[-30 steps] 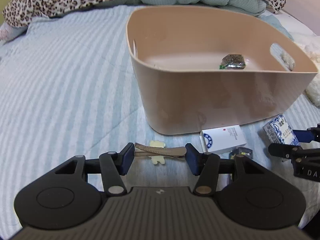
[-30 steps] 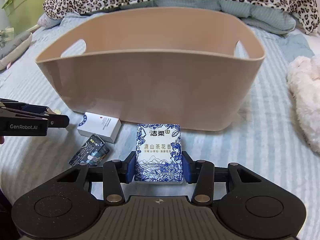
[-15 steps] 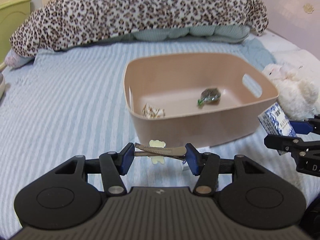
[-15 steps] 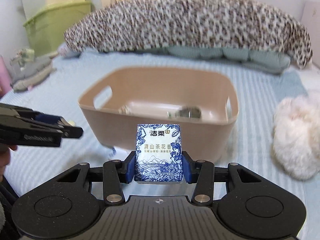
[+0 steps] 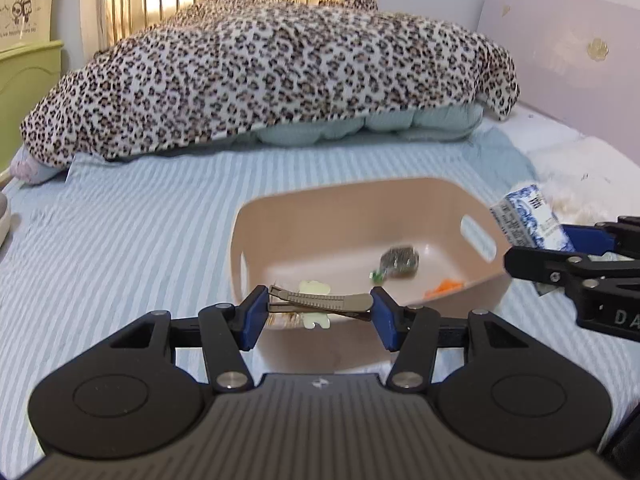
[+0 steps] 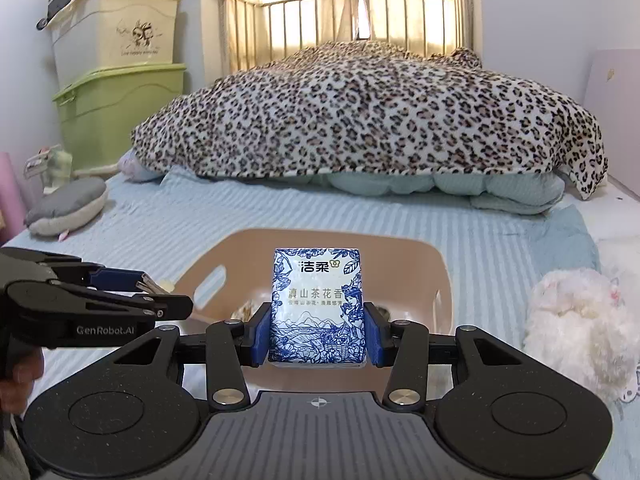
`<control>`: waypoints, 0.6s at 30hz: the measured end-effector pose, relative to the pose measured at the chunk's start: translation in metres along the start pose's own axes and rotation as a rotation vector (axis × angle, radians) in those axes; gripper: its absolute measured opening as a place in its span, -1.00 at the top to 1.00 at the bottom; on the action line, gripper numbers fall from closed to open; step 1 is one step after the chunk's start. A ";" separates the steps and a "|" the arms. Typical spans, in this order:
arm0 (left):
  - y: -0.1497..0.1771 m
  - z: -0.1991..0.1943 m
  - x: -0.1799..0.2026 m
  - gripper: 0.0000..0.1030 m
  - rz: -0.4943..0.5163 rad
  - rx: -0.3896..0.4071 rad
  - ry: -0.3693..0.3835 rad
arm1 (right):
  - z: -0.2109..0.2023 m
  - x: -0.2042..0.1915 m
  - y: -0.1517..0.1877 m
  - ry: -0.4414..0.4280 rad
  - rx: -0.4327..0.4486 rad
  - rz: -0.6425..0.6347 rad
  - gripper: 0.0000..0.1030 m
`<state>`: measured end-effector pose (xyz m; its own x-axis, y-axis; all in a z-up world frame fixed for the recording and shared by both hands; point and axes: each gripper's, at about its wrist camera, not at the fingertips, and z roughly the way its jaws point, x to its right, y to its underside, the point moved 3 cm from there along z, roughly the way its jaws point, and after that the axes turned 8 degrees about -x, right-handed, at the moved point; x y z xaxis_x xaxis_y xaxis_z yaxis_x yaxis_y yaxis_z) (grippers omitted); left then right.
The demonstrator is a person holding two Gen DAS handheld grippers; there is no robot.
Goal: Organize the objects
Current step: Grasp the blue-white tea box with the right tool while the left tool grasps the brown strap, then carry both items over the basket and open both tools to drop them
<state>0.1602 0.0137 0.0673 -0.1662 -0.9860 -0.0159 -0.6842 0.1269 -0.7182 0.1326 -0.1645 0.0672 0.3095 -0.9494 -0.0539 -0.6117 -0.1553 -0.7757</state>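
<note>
I've got the hair clip (image 5: 320,305) pinched lengthwise in my left gripper (image 5: 319,309), jaws closed on both its ends, a pale yellow charm hanging off it. It's up in the air, just above the near rim of the tan bin (image 5: 486,282). My right gripper (image 6: 316,334) is clamped on the sides of a blue & white tissue pack (image 6: 318,306), upright w/ print facing me, also held over the bin's near edge. From the left cam that pack (image 5: 528,218) shows at the bin's right side.

Inside the bin: a dark wrapped item (image 5: 400,259) w/ green bit, something orange (image 5: 446,286) near the front wall, a pale wrapper partly hidden behind the clip.

Bin sits on the striped blue bed (image 5: 120,248). Behind the bin: leopard blanket (image 5: 272,72) over a teal quilt. Right of the bin: white plush toy (image 6: 580,320). Left of the bin & far back: green storage box (image 6: 120,116) w/ a cream one on top.
</note>
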 end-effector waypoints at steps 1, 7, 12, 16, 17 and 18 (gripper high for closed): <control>-0.004 0.002 0.002 -0.10 0.001 0.006 -0.005 | 0.002 0.002 -0.003 0.000 0.003 0.009 0.17; -0.025 0.019 0.016 -0.10 0.009 0.048 -0.008 | 0.014 0.008 -0.021 0.017 0.041 0.052 0.17; -0.032 0.051 0.028 -0.10 0.022 0.038 -0.058 | 0.037 0.015 -0.028 0.057 0.044 0.090 0.17; -0.032 0.085 0.025 -0.10 -0.011 -0.011 -0.073 | 0.060 0.025 -0.028 0.103 0.027 0.104 0.17; -0.031 0.094 0.023 -0.10 -0.019 -0.027 -0.077 | 0.066 0.027 -0.027 0.107 0.014 0.109 0.17; -0.029 0.103 0.023 -0.10 -0.024 -0.047 -0.080 | 0.074 0.031 -0.025 0.106 -0.005 0.115 0.17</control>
<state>0.2492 -0.0233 0.0164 -0.0940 -0.9940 -0.0561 -0.7199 0.1067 -0.6858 0.2113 -0.1701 0.0391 0.1589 -0.9844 -0.0753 -0.6421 -0.0451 -0.7653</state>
